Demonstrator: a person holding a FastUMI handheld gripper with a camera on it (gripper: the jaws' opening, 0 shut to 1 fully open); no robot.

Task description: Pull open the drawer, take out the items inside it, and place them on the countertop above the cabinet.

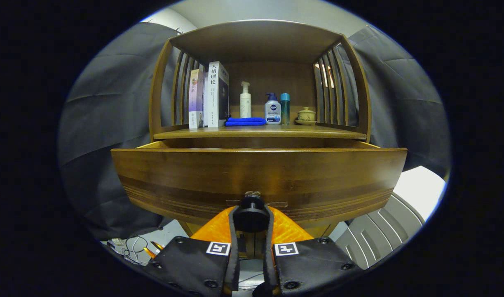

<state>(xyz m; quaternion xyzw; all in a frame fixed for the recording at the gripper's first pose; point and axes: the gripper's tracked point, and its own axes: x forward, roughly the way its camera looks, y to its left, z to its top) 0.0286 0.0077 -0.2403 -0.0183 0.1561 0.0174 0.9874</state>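
Note:
A wooden cabinet stands in front of me with its drawer [258, 173] pulled out toward me. A dark round knob [252, 206] sits low on the drawer front, and my gripper [252, 218] is shut on it, one finger on each side. The drawer's inside is hidden behind its tall front panel, so I cannot see what lies in it. Above the drawer runs the countertop [330, 131], a wooden shelf under a curved canopy.
On the countertop stand two books [208, 95], a white pump bottle [245, 101], a folded blue cloth [245, 121], a pump bottle with a blue label [272, 109], a slim teal bottle [284, 108] and a lidded ceramic cup [306, 115]. Slatted sides enclose the shelf. Cables [134, 247] lie on the floor below.

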